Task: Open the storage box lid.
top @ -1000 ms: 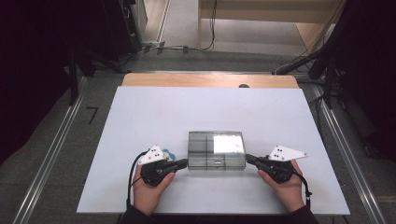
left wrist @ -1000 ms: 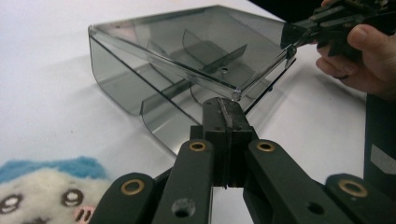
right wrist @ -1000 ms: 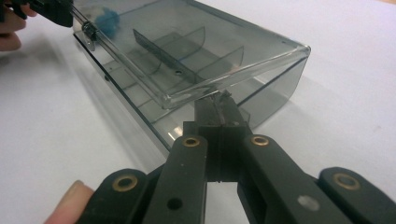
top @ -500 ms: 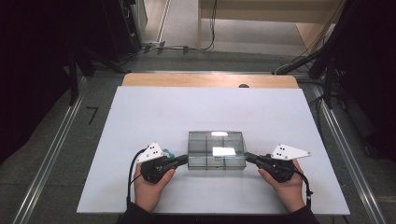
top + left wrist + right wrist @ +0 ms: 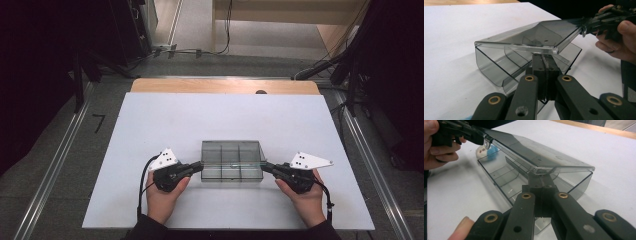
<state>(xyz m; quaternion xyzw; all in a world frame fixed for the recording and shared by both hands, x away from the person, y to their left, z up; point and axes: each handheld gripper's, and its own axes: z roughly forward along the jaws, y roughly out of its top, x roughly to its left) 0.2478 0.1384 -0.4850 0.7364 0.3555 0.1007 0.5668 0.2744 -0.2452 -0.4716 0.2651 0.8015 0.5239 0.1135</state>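
Note:
A smoky clear plastic box (image 5: 232, 176) with inner dividers rests on the white table, near the front edge. Its hinged lid (image 5: 232, 152) is tilted up at the near side. My left gripper (image 5: 201, 164) pinches the lid's left end, and its jaws have just eased open a little with the lid's rim still between them. In the left gripper view the jaws (image 5: 543, 56) clamp the rim of the lid (image 5: 534, 35) above the open base (image 5: 491, 67). My right gripper (image 5: 264, 166) is shut on the lid's right end, seen close (image 5: 541, 176) under the lid (image 5: 534, 152).
The white table board (image 5: 150, 125) spreads wide behind and beside the box, with a wooden strip (image 5: 225, 86) at its far edge. A small blue and white fluffy object (image 5: 486, 150) lies beyond the box near the left hand. Metal rails (image 5: 50, 175) run along both sides.
The lid's near edge has risen off the box; one second ago it lay flat and reflected light. Both hands stay in place at the box's ends.

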